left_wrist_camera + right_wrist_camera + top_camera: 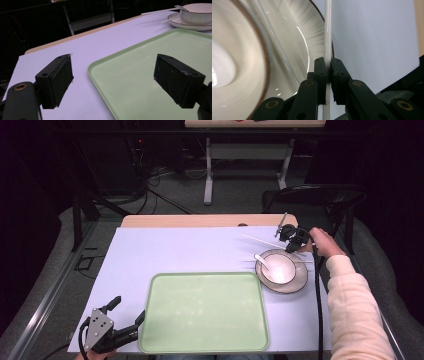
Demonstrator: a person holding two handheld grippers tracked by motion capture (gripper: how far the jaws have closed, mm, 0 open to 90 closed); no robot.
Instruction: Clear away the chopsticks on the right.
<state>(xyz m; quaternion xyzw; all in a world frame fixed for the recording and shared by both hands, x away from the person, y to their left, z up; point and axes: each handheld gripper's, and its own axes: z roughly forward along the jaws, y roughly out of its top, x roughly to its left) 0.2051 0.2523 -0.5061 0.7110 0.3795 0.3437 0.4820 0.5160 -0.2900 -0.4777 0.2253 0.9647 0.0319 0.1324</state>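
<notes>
A white bowl stands on a dark-rimmed saucer at the right of the table, with a white spoon resting in it. My right gripper sits at the saucer's far edge. In the right gripper view it is shut on a thin white chopstick that runs over the saucer rim beside the bowl. A second chopstick lies on the mat behind the bowl. My left gripper is open at the near left, one jaw over the green tray, nothing between the jaws.
A pale lilac mat covers the table, whose wooden far edge shows behind it. A black chair stands beyond the right corner. In the left gripper view the tray lies ahead, with the bowl far off.
</notes>
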